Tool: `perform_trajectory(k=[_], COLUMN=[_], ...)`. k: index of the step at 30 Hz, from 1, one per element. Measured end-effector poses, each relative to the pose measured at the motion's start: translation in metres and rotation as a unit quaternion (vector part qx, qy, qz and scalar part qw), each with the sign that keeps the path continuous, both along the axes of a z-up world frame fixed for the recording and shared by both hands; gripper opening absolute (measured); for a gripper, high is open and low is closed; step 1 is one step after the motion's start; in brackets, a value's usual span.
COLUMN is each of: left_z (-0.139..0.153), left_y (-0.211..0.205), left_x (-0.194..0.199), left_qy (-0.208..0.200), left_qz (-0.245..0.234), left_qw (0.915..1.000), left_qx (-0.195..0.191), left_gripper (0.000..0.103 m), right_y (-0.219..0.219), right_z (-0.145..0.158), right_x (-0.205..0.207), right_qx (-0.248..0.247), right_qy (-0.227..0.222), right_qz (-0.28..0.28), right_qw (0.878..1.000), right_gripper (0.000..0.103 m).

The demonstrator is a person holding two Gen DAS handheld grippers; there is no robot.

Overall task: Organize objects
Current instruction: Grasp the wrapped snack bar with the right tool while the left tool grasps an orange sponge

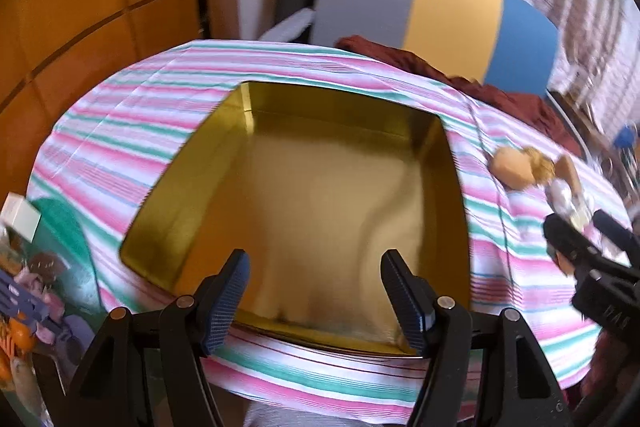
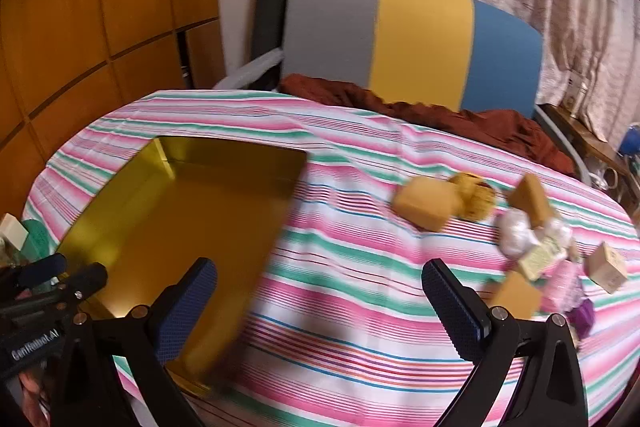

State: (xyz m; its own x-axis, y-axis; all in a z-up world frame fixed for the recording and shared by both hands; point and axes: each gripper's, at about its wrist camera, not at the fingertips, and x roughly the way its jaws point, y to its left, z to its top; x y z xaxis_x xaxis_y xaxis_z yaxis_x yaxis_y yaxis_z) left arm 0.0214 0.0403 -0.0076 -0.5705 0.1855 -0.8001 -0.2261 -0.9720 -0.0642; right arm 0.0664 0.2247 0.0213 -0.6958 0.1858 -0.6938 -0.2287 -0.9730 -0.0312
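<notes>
- Tin [image 1: 328, 211] first: your gold metal tin sits open on the striped cloth [image 1: 152, 131], with nothing inside it; only its shiny floor and walls show.
- Your left gripper [image 1: 316, 291] hangs over the tin's near rim, jaws spread apart, nothing between its blue pads [image 1: 226, 295].
- Your right gripper [image 2: 320, 311] is also released, its jaws standing wide over bare striped cloth, just to the right of the tin [image 2: 176, 227]; no object is between its pads [image 2: 454, 311].
- The things you are sorting lie loose on the cloth, well to the right of the tin: a tan block [image 2: 426, 205] touching a round yellow piece [image 2: 474, 199], another tan block [image 2: 532, 199] behind a white wrapped bundle [image 2: 514, 231], a pale labelled box [image 2: 542, 259], a small wooden box [image 2: 608, 267], one more tan block [image 2: 516, 297] and a purple piece [image 2: 582, 315] near your right finger.
- None of these touches the tin.
- At the tin's left, off the cloth's edge, you have a clutter of packaging [image 1: 36, 291]; the blur keeps me from telling what is in it.
- A dark red cloth [image 2: 440, 115] lies bunched at the far side, before a grey, yellow and blue panel [image 2: 420, 39].
</notes>
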Motion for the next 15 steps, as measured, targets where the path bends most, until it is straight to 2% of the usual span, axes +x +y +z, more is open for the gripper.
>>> perform_trajectory(k=[2, 5, 8, 11, 15], left_z=[0.001, 0.003, 0.004, 0.005, 0.001], left_y=[0.015, 0.038, 0.061, 0.09, 0.122], left_x=[0.005, 0.013, 0.02, 0.031, 0.035], left_qy=[0.003, -0.005, -0.019, -0.023, -0.039], left_qz=[-0.026, -0.075, -0.116, -0.15, -0.186], left_qw=[0.9997, 0.9967, 0.9917, 0.9871, 0.9804], left_qx=[0.003, 0.033, 0.053, 0.05, 0.053], left_gripper=[0.069, 0.069, 0.069, 0.069, 0.069], right_y=[0.022, 0.058, 0.105, 0.155, 0.209], right_z=[-0.001, -0.006, -0.012, -0.023, -0.046], right_x=[0.014, 0.036, 0.063, 0.093, 0.128], right_qx=[0.001, 0.003, -0.016, -0.052, -0.098], right_qy=[-0.004, -0.018, -0.033, -0.057, -0.086], right_qz=[-0.01, -0.042, -0.104, -0.19, -0.292], right_qw=[1.0, 0.999, 0.994, 0.979, 0.948], right_gripper=[0.103, 0.103, 0.103, 0.103, 0.103])
